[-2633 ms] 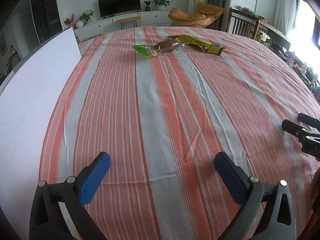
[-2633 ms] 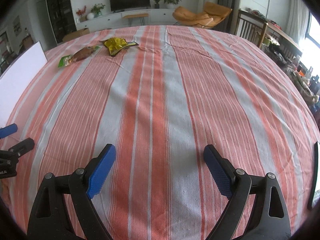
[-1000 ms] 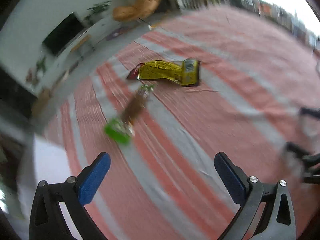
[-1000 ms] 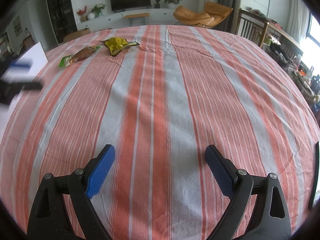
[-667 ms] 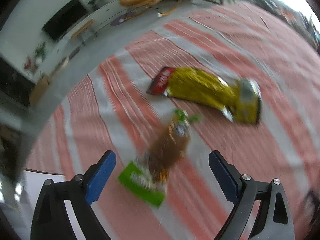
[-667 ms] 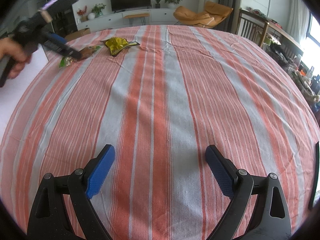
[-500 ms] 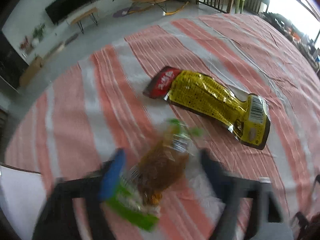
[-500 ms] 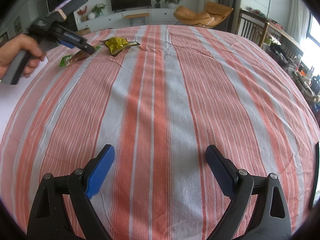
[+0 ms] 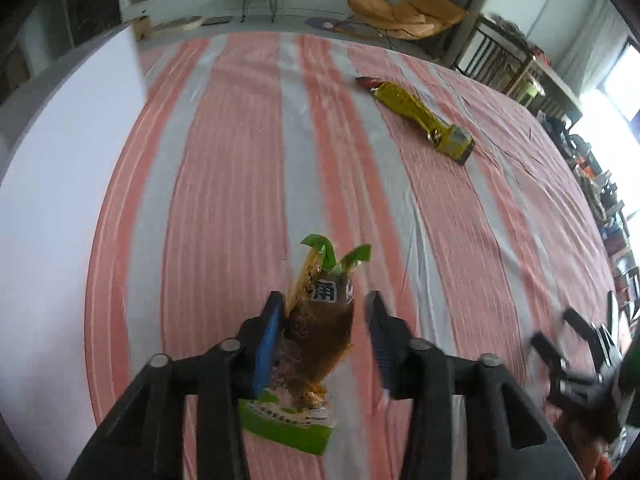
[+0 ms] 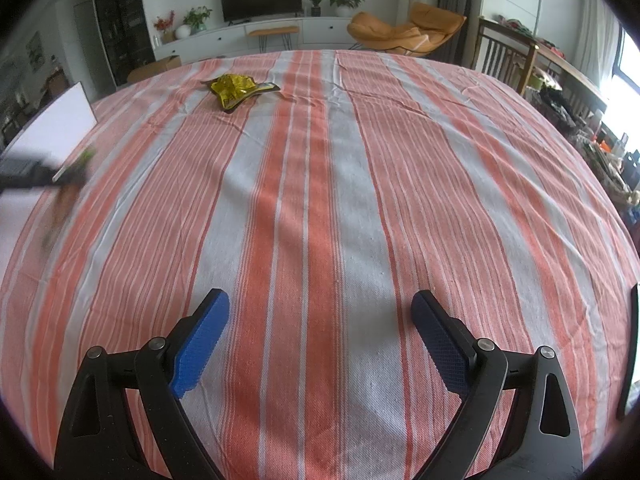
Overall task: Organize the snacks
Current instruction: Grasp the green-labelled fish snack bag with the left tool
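Note:
A green and brown snack packet (image 9: 316, 344) hangs between the fingers of my left gripper (image 9: 325, 298), above the striped cloth. The jaws are opening: the left blue pad (image 9: 266, 348) touches the packet and a gap shows at the right pad. In the right wrist view the packet's green end (image 10: 86, 156) is a blur at the far left. A yellow snack packet (image 9: 416, 116) (image 10: 234, 88) lies flat near the table's far side. My right gripper (image 10: 320, 300) is open with nothing in it, low over the cloth (image 10: 320, 160).
A white board (image 9: 52, 200) (image 10: 52, 128) lies along the table's left side. A dark flat object (image 10: 630, 352) sits at the right edge. Beyond the table stand wooden chairs (image 10: 504, 64), an orange lounge chair and a TV sideboard.
My left gripper swung to the green packet, closed around it and carried it away from the yellow packet toward the white board. The right gripper stayed still.

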The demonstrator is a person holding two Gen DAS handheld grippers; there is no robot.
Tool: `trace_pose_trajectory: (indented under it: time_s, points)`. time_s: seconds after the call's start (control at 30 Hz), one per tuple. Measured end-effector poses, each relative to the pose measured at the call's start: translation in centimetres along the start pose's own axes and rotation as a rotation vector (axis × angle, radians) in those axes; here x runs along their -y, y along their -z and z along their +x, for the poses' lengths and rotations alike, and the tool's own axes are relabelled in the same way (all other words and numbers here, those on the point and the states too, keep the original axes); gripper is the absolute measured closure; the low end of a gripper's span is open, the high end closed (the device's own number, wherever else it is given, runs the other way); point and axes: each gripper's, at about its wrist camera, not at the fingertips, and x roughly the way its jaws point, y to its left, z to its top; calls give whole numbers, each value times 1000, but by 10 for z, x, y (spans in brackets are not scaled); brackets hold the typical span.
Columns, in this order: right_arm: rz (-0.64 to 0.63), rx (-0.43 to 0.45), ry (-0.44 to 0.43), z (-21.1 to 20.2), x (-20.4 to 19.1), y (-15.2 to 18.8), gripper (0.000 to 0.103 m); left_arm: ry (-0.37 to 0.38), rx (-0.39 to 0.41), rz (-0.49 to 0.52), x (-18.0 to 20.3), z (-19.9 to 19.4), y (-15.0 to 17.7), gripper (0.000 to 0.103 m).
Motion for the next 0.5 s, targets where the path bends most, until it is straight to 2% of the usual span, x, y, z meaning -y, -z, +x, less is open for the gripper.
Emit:
trace_pose_trajectory:
  time_s: [0.03,0.1,0.13,0.2,0.27,0.33,0.5]
  points:
    - [0,0,0,0,0,0,8,13,-3,-2,-3,2,2,22]
    - [0,0,0,0,0,0,8,43,7,28,-7,12,9,10]
    - [0,0,0,0,0,0,8,41,45,73,-4,11,11,8]
    - [0,0,0,0,0,0,8,-43,69,173,2,19,14,7]
    - [0,0,-1,0,0,0,8,-111,100,266,8,27,17,0]
    - [0,0,-1,0,0,0,8,-85,140,255,2,28,18,0]
    - [0,0,-1,0,0,0,8,-139,159,174,-9,29,11,0]
